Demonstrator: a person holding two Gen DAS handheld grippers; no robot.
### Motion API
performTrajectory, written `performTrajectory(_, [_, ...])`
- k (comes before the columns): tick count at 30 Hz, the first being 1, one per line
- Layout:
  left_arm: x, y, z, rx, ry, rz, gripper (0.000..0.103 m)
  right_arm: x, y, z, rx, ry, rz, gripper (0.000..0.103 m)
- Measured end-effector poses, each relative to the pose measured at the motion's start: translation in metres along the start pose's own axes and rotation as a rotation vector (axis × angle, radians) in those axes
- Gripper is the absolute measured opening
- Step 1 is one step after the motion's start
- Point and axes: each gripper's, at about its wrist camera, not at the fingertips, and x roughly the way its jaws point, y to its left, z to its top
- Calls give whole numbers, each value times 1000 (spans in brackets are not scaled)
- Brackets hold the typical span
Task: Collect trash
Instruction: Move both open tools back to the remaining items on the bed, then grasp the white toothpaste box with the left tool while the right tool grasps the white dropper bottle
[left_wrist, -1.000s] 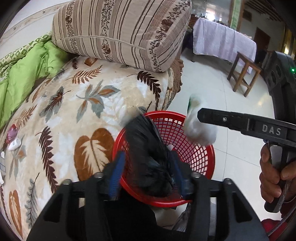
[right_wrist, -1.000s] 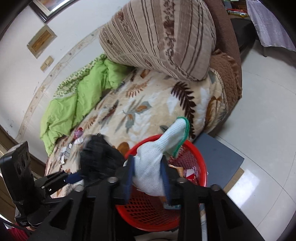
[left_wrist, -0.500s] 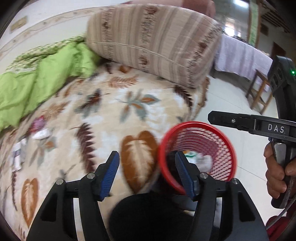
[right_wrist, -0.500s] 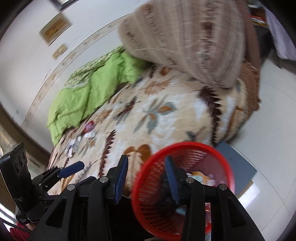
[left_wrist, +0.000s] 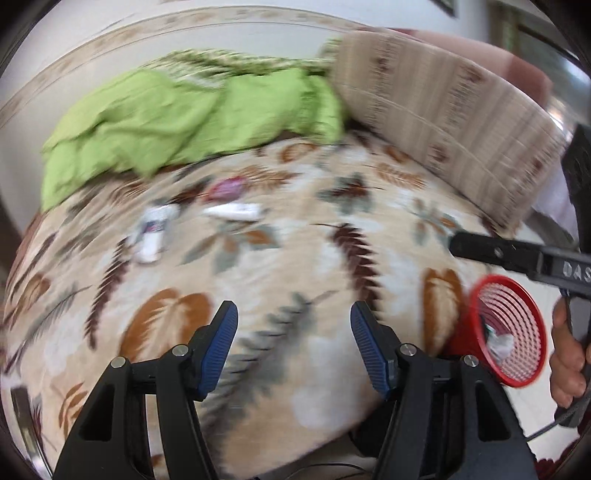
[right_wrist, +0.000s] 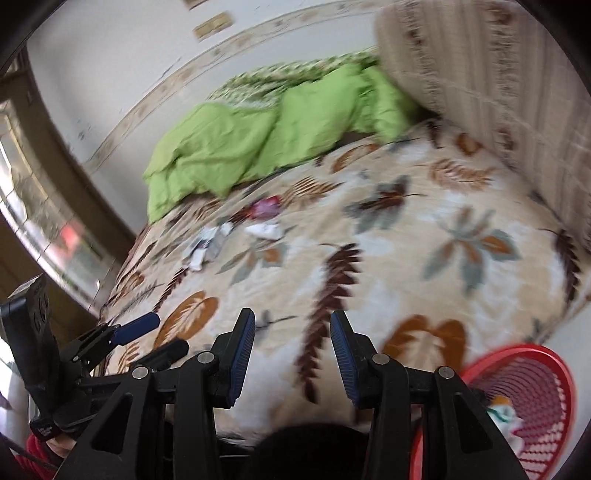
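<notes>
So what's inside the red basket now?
The red basket holds something white with a green edge, and an orange bit beside it. Anything deeper is hidden behind the right gripper's frame and blur.

A leaf-patterned bed (right_wrist: 406, 258) stands against a white wall (right_wrist: 110, 74), window (right_wrist: 40, 206) beside.

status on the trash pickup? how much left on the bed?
Done: some white scraps already lie in the red basket. In hand: nothing. The left gripper has just been opening, the right gripper stands open, and both are empty over the leaf-print blanket. Left: a pink wrapper and several white scraps near the green quilt.
</notes>
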Motion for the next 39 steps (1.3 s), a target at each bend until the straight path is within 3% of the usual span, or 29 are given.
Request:
performTrajectory(8, [15, 98, 14, -171, -1, 122, 62, 70, 49, 13, -67, 76, 52, 46])
performTrajectory(16, [67, 181, 53, -322, 55, 170, 63, 121, 72, 13, -78, 109, 82, 46])
performTrajectory(24, [151, 221, 85, -350, 153, 161, 63, 145, 65, -9, -103, 157, 80, 46])
performTrajectory(29, [196, 246, 91, -387, 224, 136, 62, 144, 65, -8, -107, 137, 122, 46])
performTrajectory(37, [207, 291, 81, -436, 238, 180, 62, 148, 56, -4, -50, 142, 178, 46])
performTrajectory(39, [212, 294, 78, -442, 239, 163, 57, 152, 53, -3, -25, 153, 193, 46])
